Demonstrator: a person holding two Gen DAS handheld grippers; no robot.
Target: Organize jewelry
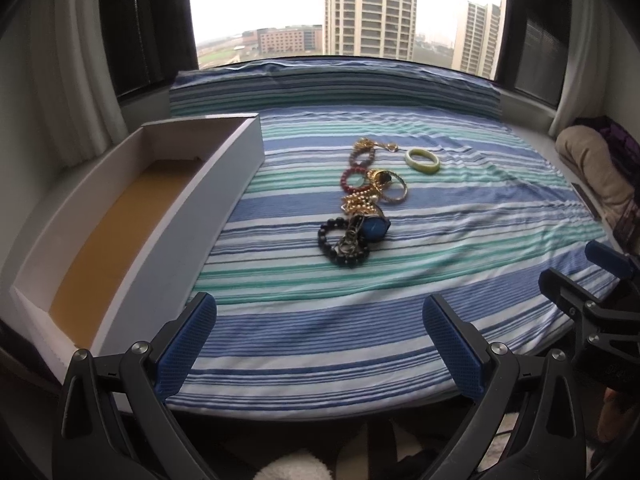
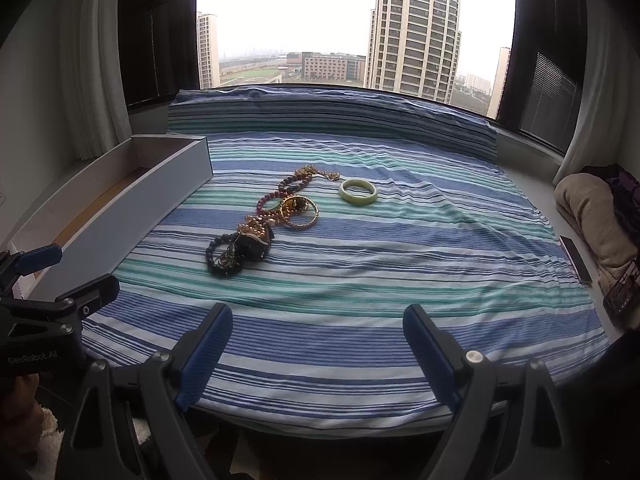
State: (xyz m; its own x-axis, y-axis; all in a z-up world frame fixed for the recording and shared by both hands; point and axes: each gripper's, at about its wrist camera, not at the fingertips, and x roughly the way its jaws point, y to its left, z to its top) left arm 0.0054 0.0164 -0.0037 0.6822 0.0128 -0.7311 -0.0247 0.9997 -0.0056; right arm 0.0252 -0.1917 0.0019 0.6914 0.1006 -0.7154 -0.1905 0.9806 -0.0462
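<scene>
Striped bedspread (image 1: 400, 320), 1 white box (image 1: 168, 216), 1 green bangle (image 1: 423, 159), 1 jewelry pile (image 1: 360, 208), 2 hand-held grippers spread, left (image 1: 320, 344), right (image 2: 318, 352)

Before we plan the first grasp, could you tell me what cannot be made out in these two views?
- Jewelry pile: the pieces overlap in both views, so the count is unclear.
- White box: in the right wrist view, its near wall hides most of the inside.
- Dark flat object: beside the striped cloth, too small to identify.
</scene>
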